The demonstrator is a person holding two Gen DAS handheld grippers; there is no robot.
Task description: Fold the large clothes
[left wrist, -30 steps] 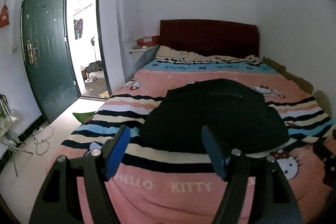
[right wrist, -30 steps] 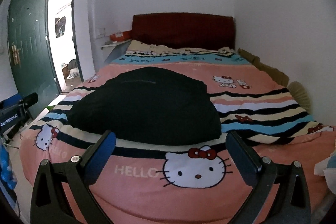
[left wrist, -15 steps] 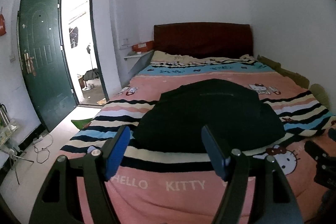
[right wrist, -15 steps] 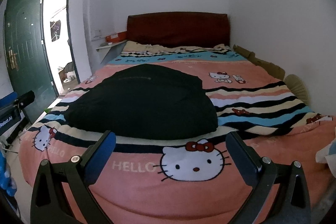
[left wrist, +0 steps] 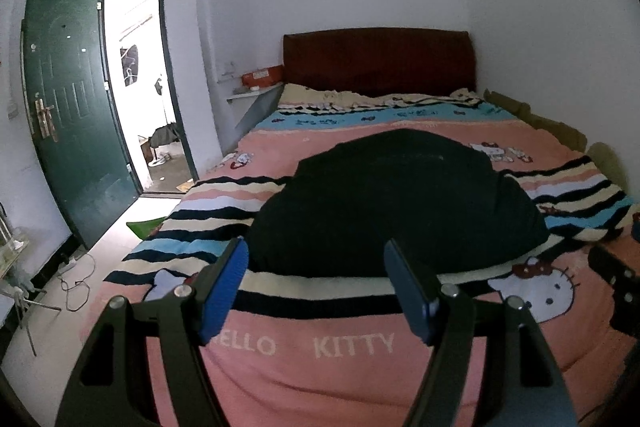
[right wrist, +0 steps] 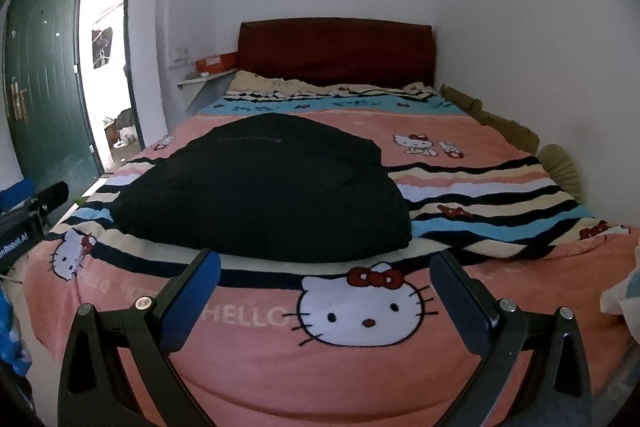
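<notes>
A large black garment (left wrist: 396,203) lies in a folded, rounded heap on the middle of the bed; it also shows in the right wrist view (right wrist: 272,191). My left gripper (left wrist: 316,259) is open and empty, held off the foot of the bed, short of the garment's near edge. My right gripper (right wrist: 324,267) is open wide and empty, also short of the garment's near edge. Part of the right gripper shows at the right edge of the left wrist view (left wrist: 616,287).
The bed carries a pink striped Hello Kitty blanket (right wrist: 360,311) and a dark red headboard (right wrist: 336,51). A green door (left wrist: 76,131) stands open at the left, with cables on the floor (left wrist: 76,283). A white wall runs along the bed's right side.
Both grippers have drawn back and tilted up a little; the bed and garment sit lower and slightly farther in both views. The garment has not moved.
</notes>
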